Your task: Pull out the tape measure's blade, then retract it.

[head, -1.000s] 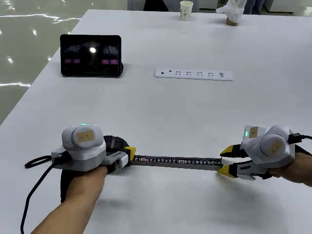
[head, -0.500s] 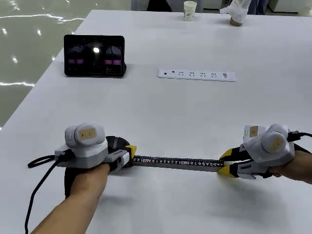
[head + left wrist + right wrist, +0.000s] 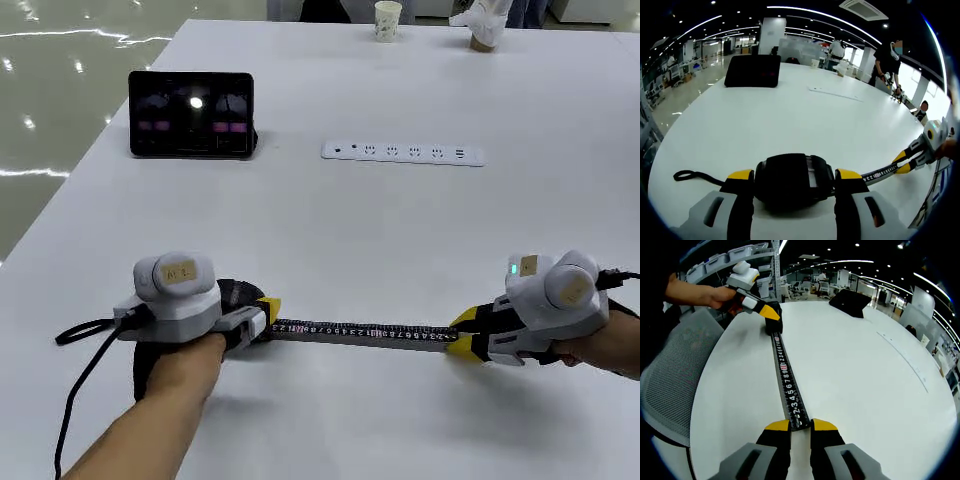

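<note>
I hold a tape measure stretched low over a white tabletop (image 3: pixel 400 240), one end in each gripper. My left gripper (image 3: pixel 794 175) is clenched around the black tape measure case (image 3: pixel 234 294), one yellow-tipped jaw on each side of it. The case sits on the tabletop close in front of me, to my left.

The blade (image 3: pixel 785 375) leaves the case and runs straight to my right, lying flat just above the tabletop with its numbers facing up. My right gripper (image 3: pixel 800 427) is clamped on the blade's far end, its two jaws drawn close together with the tip pinched between them.

The relation that matters is the blade's long axis. It lies across my body from left to right, roughly parallel to the near edge, and joins the two grippers in one straight line. From my right gripper, the case lies dead ahead along the blade, well apart. I judge the pull-out largely done. Retracting would call for my right gripper to travel along that same line towards the case, keeping the blade straight so it does not kink or snap back.
</note>
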A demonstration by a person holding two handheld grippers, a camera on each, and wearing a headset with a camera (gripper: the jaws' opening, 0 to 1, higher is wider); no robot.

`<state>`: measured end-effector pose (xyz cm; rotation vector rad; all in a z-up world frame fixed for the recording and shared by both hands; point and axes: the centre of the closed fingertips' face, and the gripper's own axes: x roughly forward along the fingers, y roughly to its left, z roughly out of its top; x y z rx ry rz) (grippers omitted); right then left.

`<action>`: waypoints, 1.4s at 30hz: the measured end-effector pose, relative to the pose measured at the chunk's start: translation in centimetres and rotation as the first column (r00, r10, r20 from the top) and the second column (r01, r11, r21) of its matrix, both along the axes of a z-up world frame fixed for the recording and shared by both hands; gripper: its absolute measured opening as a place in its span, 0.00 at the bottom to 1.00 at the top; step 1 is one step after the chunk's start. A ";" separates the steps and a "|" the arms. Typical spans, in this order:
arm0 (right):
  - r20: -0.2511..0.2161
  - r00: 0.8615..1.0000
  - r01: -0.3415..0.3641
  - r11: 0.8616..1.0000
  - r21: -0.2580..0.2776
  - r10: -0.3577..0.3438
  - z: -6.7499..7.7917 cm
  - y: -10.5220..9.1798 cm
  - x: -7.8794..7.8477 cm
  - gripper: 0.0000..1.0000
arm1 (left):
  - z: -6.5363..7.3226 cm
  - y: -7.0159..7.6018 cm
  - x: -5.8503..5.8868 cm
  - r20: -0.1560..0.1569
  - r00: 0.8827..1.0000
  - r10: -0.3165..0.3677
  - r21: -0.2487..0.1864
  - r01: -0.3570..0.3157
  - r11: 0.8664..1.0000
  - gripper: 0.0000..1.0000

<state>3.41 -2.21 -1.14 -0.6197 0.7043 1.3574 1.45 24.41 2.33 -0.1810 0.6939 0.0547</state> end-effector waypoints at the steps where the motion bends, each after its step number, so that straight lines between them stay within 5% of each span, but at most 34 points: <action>1: 0.002 1.000 -0.003 1.000 -0.001 0.003 0.0 0.0 -0.1 0.11 | 0.0 0.0 0.0 -0.002 1.000 0.001 0.003 -0.001 1.000 0.61; 20: 0.003 1.000 -0.006 1.000 -0.008 0.006 0.2 0.0 -0.4 0.09 | -0.2 0.0 -0.1 -0.069 0.998 -0.005 0.018 0.006 1.000 0.58; 42: 0.005 1.000 -0.018 0.999 -0.029 0.018 0.0 -0.1 -0.1 0.09 | -0.4 0.3 -0.1 -0.079 0.997 -0.013 0.024 0.015 1.000 0.55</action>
